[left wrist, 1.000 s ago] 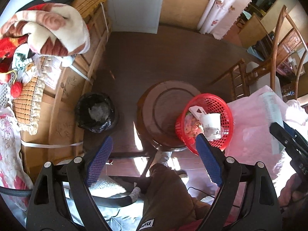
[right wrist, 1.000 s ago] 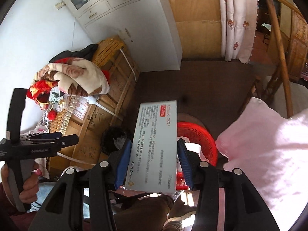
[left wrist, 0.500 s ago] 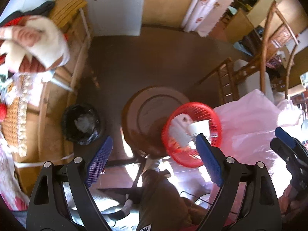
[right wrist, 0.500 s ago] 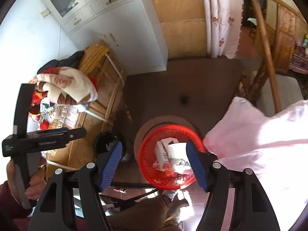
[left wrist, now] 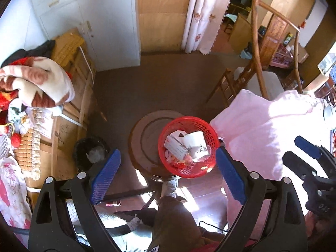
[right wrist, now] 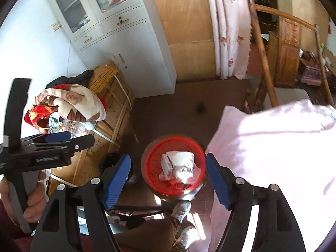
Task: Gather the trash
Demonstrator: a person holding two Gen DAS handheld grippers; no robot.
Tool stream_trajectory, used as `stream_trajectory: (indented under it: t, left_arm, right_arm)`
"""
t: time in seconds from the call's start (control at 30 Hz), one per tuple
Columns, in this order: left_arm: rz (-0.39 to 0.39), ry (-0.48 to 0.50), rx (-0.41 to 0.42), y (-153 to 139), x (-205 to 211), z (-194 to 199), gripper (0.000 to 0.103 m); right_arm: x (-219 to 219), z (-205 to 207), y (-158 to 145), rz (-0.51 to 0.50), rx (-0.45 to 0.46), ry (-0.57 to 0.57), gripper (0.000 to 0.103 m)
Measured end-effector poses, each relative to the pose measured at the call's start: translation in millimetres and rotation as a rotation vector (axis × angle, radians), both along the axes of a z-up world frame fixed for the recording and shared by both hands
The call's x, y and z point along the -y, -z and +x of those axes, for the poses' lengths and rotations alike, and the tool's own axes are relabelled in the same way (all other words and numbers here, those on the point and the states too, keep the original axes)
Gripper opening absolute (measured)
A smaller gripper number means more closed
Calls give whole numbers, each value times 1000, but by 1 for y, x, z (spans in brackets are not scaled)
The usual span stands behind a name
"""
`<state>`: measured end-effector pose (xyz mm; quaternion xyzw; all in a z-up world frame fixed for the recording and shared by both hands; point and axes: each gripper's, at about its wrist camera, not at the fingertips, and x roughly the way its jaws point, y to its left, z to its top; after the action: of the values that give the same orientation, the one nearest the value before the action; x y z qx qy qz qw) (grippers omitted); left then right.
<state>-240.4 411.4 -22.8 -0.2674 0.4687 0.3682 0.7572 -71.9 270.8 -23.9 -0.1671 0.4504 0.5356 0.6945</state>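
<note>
Hanging high over the floor, both grippers point down with nothing between their blue pads. The left gripper [left wrist: 166, 178] has its jaws spread wide and opening further, and the right gripper [right wrist: 168, 178] is opening too, jaws well apart and empty. Nearest the cameras, the person's trouser leg [left wrist: 174, 220] and grey shoe [right wrist: 181, 209] sit at the bottom edge. Just beyond, there's the red mesh basket [left wrist: 211, 134], resting on the near right edge of the round dark wooden desk [left wrist: 145, 140]. Inside it lie a white paper cup [left wrist: 194, 141] on its side, a white printed box [left wrist: 175, 147] touching the cup's left, and crumpled wrappers underneath. Left of the desk stands a black lined bin [left wrist: 90, 153] on the floor, against a wooden chest [left wrist: 71, 113] piled with a folded blanket [left wrist: 37, 84]. To the right, a pink cloth [left wrist: 262, 130] covers a surface. Farther off: a wooden chair [left wrist: 258, 63], white cabinet [right wrist: 126, 42] and floral curtain [right wrist: 231, 31].
</note>
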Motion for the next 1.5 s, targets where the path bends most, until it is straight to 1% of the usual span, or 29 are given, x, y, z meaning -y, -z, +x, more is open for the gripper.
stream_trajectory:
  t: [0.1, 0.17, 0.3, 0.4, 0.7, 0.83, 1.13, 1.5]
  left_arm:
    - [35, -10, -15, -9, 21, 0, 91]
    - [59, -16, -28, -14, 32, 1, 92]
    - [109, -30, -65, -19, 51, 1, 95]
    - [141, -35, -99, -19, 60, 2, 96]
    - [129, -48, -151, -9, 50, 8, 96]
    - [106, -48, -139, -5, 43, 10, 96]
    - [84, -51, -151, 5, 35, 20, 96]
    - [70, -50, -158, 11, 31, 21, 96]
  right_arm:
    - [16, -4, -5, -7, 16, 18, 79]
    - [25, -9, -9, -12, 34, 23, 85]
    - [37, -12, -9, -13, 23, 23, 87]
    - [37, -14, -3, -35, 8, 11, 88]
    - [23, -9, 10, -86, -14, 1, 88]
    - [14, -7, 12, -103, -8, -2, 88]
    - [1, -1, 23, -141, -5, -16, 88]
    - [-2, 0, 23, -137, -2, -7, 88]
